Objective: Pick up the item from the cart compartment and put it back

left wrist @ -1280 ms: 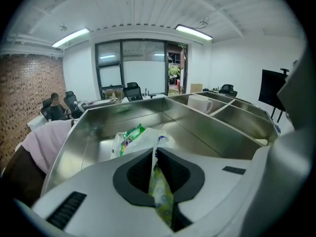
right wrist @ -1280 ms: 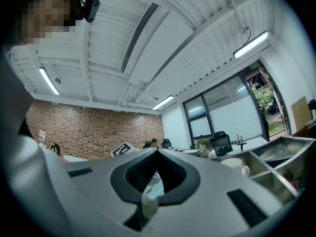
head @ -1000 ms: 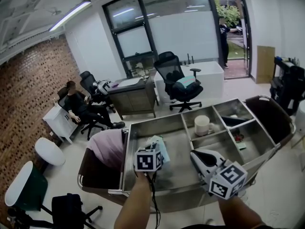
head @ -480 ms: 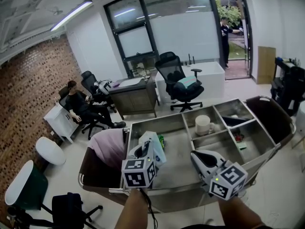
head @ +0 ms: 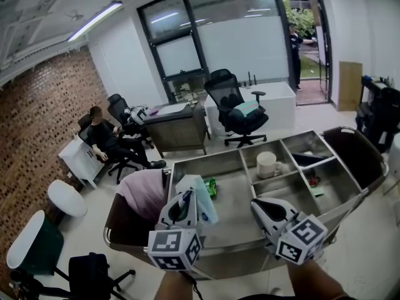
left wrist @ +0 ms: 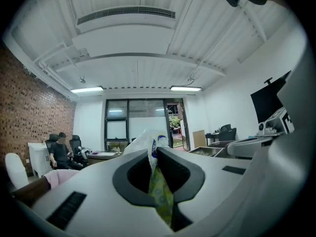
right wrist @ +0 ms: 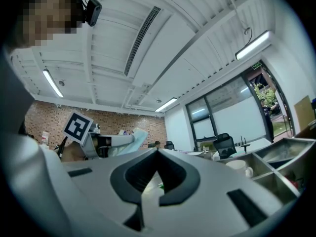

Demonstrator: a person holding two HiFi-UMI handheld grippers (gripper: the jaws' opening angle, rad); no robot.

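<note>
packet [head: 200, 194] pinched in the left gripper [head: 187, 197], held level above the cart [head: 206, 158]; right gripper [head: 258, 204] closed, empty.

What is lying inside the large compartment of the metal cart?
In the large compartment, a small green item lies near the far wall. The left gripper, shut on a white packet, and the right gripper cover the near floor.

Open-plan office — black swivel chairs [head: 234, 108], a wooden desk [head: 178, 125], a person [head: 103, 139] seated at a workstation, glazed partition [head: 237, 42], brick wall [head: 31, 124] — ceiling strip light [head: 94, 19] overhead.
</note>
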